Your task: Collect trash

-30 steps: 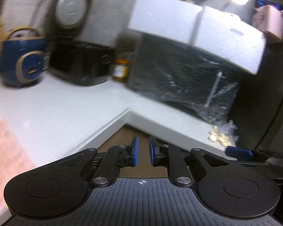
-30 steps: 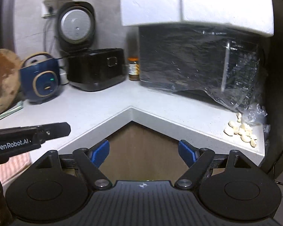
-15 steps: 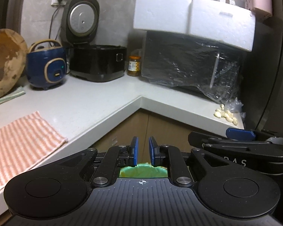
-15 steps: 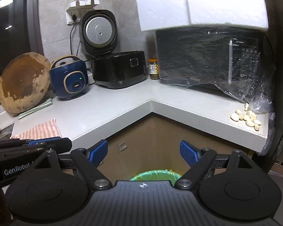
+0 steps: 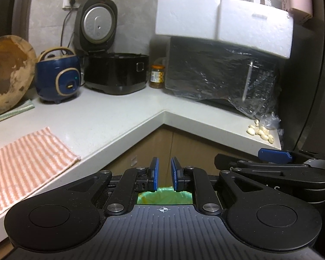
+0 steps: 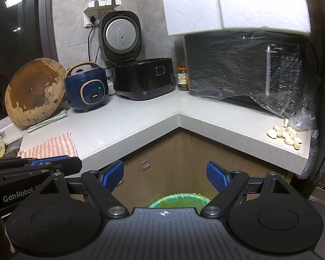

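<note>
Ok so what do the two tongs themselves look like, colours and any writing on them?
Both are matte black. The left tongs have blue ribbed pads, round black discs at either side and a ridged grey body with a small crosshair mark. The right tongs match. Seen from the right wrist, the left unit's side reads GenRobot in white.

Green-lined bin (image 6: 179, 200) newly in view.

Open air in the inner corner of the L-shaped desk (image 6: 140, 117), straight down to the green-lined bin (image 6: 179, 199) below. Clear desk surface mid-span; back blocked by rice cookers (image 6: 86, 88), jar (image 6: 182, 79) and wrapped microwave (image 6: 244, 67). Garlic cloves (image 6: 286, 133) crowding the right end, striped cloth (image 6: 49, 147) the left.
</note>
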